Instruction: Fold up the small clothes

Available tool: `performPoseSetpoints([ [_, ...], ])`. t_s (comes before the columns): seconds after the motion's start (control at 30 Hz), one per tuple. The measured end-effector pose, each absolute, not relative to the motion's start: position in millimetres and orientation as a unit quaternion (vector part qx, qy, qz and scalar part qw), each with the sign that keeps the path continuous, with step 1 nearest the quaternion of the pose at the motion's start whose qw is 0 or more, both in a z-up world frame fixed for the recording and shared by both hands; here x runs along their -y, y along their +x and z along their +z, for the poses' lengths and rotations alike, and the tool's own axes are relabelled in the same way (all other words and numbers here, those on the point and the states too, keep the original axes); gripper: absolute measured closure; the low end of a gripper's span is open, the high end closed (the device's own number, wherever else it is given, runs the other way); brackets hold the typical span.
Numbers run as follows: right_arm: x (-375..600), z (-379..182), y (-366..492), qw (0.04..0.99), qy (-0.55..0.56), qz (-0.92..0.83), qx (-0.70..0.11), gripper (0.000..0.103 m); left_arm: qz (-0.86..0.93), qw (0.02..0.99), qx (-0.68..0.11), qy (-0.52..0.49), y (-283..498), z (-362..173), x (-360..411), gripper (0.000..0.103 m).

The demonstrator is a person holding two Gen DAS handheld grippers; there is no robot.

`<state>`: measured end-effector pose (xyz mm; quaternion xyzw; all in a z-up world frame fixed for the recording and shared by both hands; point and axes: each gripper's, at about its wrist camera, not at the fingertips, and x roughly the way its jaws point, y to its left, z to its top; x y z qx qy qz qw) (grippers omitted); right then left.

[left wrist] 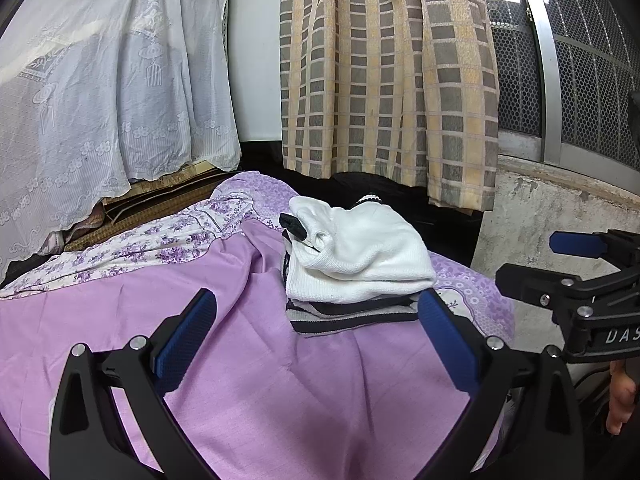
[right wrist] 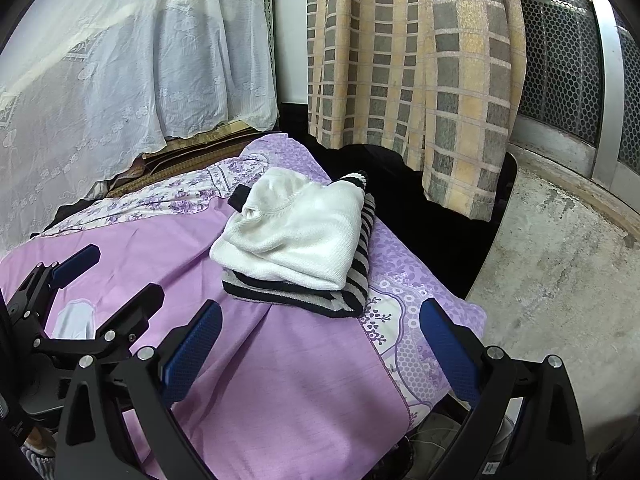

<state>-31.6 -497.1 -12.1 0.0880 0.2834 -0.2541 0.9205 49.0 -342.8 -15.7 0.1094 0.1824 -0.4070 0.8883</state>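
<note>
A folded white knit garment lies on top of a folded black-and-grey striped garment on the purple bed sheet. The same stack shows in the right wrist view: the white garment lies over the striped one. A small black tag sticks out at the white garment's far left. My left gripper is open and empty, just short of the stack. My right gripper is open and empty, also just short of it. The right gripper also appears at the right edge of the left wrist view.
A white lace curtain hangs at the back left and a checked tan-grey curtain at the back middle. A concrete ledge and mesh window are on the right. A floral-print sheet part lies at the bed's far side.
</note>
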Motion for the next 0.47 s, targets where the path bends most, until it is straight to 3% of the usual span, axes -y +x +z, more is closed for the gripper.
performPoseSetpoints([
  [0.47, 491.6, -15.2, -27.1, 0.921, 0.090, -0.250, -0.284, 0.004, -0.406, 0.885, -0.196, 0.113, 52.7, -20.6, 335.9, 0.005],
])
